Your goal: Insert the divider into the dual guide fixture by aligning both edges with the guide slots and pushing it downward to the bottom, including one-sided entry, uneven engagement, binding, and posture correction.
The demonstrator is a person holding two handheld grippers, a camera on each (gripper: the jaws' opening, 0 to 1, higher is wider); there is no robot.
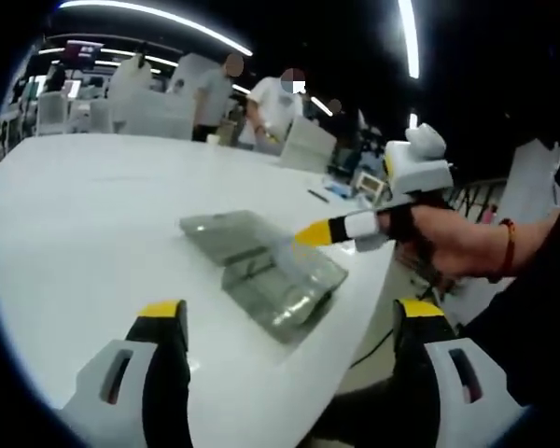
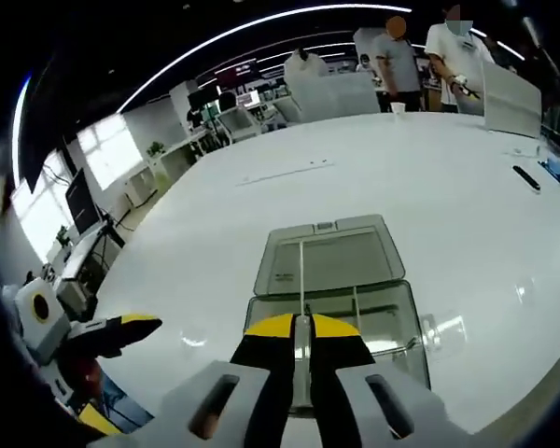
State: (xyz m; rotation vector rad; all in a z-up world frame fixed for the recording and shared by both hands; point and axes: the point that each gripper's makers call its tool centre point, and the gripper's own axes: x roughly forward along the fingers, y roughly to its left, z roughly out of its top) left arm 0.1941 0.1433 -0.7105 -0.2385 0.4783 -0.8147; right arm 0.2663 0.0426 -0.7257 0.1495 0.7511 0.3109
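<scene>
A clear plastic box, the guide fixture (image 1: 285, 294) (image 2: 383, 322), lies on the white table (image 1: 93, 215) with its lid (image 1: 226, 233) (image 2: 329, 259) folded open behind it. My right gripper (image 2: 301, 325) is shut on a thin clear divider (image 2: 301, 280), held edge-on above the box's middle. In the left gripper view the right gripper (image 1: 310, 235) reaches in from the right, its yellow tip over the box. My left gripper (image 1: 291, 313) stands open, wide apart, short of the box and holding nothing. It also shows low at the left of the right gripper view as the left gripper (image 2: 121, 331).
The table's edge (image 1: 355, 308) runs close to the box on the right side. A dark pen (image 2: 526, 177) and small items lie farther back. White panels (image 2: 509, 98) and two standing people (image 1: 271, 103) are at the far side.
</scene>
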